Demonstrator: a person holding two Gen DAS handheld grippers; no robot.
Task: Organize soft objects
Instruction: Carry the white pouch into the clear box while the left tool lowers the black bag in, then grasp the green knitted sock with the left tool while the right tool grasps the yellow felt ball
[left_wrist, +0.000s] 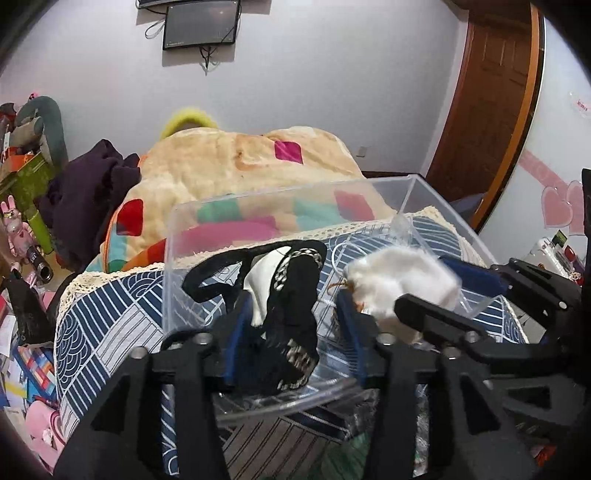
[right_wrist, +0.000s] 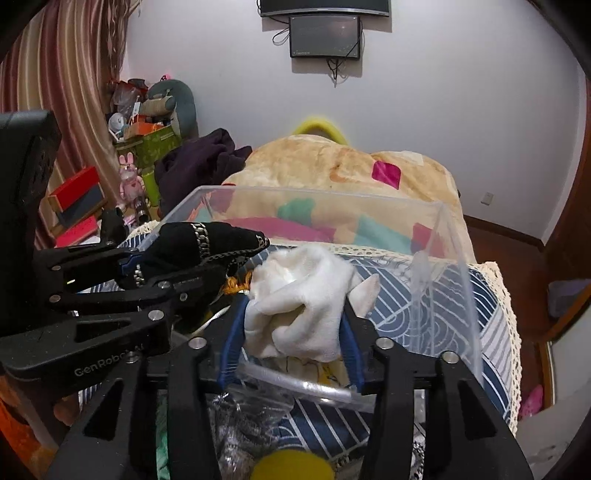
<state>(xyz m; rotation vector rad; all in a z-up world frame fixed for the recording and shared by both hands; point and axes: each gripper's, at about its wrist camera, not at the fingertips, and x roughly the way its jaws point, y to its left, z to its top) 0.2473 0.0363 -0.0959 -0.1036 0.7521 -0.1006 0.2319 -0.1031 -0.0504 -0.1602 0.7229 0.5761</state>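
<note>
Left claw (left_wrist: 291, 321) clamps the black cloth (left_wrist: 295, 295), right claw (right_wrist: 295, 325) clamps the white cloth (right_wrist: 299, 302), both over the clear box (right_wrist: 454, 266) ahead; lower well inside before releasing.

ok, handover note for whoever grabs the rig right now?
Left gripper: shut on the black garment with chain trim, held over the clear plastic box.
Right gripper: shut on the white cloth, also over the box, beside the left.
Box sits on the blue patterned cover.
Done: both items picked up.
Left: lower both into the box and release.
</note>
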